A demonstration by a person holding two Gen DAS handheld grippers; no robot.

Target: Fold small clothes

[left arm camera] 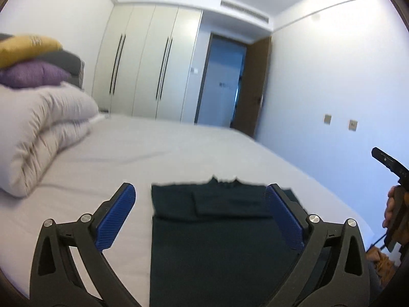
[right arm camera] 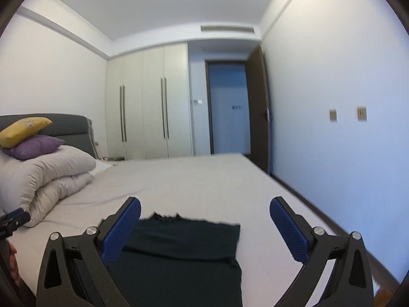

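A dark green garment point(left arm camera: 217, 232) lies flat on the grey bed sheet point(left arm camera: 179, 153), its sides folded in and the collar at the far end. It also shows in the right wrist view point(right arm camera: 184, 250). My left gripper point(left arm camera: 200, 217) is open and empty above the garment's near part, one blue pad on each side. My right gripper point(right arm camera: 204, 226) is open and empty, above the garment's right half, with its left finger over the cloth. The right gripper's body also shows at the right edge of the left wrist view point(left arm camera: 391, 168).
A folded grey duvet point(left arm camera: 43, 133) lies at the left with purple point(left arm camera: 33, 75) and yellow point(left arm camera: 23, 48) pillows on top. White wardrobes point(left arm camera: 145, 66) and a door point(left arm camera: 222, 81) stand beyond the bed. A wall point(left arm camera: 332, 89) runs along the bed's right side.
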